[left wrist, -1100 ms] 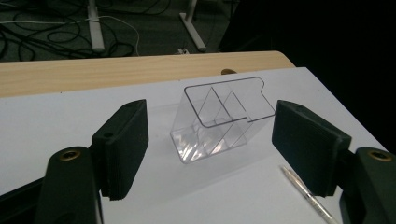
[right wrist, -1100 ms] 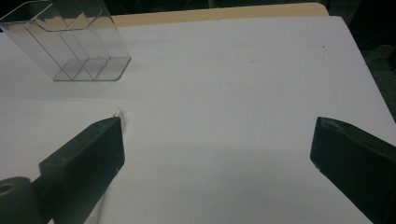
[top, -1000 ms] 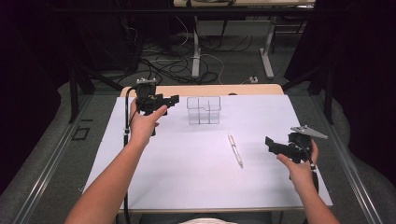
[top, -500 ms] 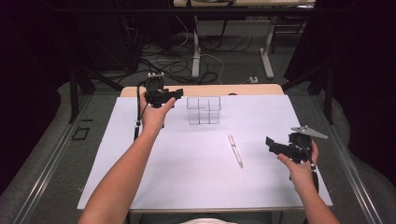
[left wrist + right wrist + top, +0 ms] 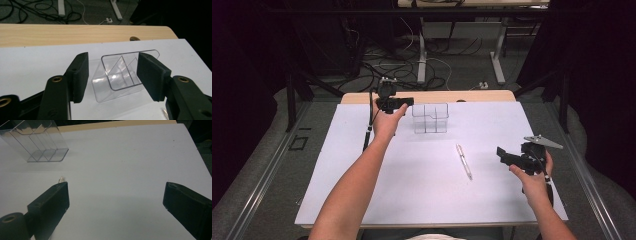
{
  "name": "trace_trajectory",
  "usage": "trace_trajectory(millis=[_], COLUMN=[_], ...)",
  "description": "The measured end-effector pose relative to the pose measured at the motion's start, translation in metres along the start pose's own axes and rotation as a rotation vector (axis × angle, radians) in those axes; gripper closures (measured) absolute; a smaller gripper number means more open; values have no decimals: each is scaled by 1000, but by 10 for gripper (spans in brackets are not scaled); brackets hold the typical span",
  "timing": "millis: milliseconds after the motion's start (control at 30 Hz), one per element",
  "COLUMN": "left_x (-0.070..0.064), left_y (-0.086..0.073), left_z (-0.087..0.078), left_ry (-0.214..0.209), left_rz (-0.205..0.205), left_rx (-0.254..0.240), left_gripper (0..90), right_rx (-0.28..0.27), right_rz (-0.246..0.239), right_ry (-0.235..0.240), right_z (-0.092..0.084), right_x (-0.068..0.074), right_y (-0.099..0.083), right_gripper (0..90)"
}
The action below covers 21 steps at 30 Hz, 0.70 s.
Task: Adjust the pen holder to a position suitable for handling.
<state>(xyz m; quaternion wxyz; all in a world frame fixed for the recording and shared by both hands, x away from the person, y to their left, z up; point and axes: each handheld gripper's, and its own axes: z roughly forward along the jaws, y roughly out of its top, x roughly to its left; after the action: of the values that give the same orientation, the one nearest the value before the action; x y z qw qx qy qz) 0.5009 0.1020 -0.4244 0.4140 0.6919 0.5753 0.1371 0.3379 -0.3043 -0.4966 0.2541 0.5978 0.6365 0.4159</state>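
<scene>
Left gripper point(image 5: 112, 75) jaws straddle clear holder point(image 5: 120, 75), untouched.

Wooden table point(image 5: 482, 96) with a white sheet point(image 5: 422, 195) covering most of the top. Grey carpeted floor point(image 5: 272, 170) around it. Behind, tangled black cables point(image 5: 387, 62) and white desk legs point(image 5: 499, 60) on the floor. Dark curtains point(image 5: 242, 100) both sides, dim room.

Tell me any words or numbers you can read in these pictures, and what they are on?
None can be read.
The clear plastic divided holder has no label.
The white slim pen is too small to show any print.
The white sheet covering the wooden table is blank.
The black fingers of the left gripper carry no marks.
</scene>
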Motion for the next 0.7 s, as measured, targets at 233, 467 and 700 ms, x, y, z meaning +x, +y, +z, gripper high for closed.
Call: trace_trajectory(millis=[233, 467, 700], left_x=[3, 7, 9], left_y=[-3, -5, -8], left_z=[13, 23, 34], left_ry=[12, 0, -24], left_rz=[-21, -46, -75], left_rx=[21, 49, 65], left_gripper=[493, 531, 584], right_rx=[10, 16, 3], right_rz=[1, 7, 13], right_ry=[10, 16, 12], right_z=[1, 2, 4], right_x=[0, 3, 3], right_y=[-1, -2, -2], right_gripper=[67, 67, 68])
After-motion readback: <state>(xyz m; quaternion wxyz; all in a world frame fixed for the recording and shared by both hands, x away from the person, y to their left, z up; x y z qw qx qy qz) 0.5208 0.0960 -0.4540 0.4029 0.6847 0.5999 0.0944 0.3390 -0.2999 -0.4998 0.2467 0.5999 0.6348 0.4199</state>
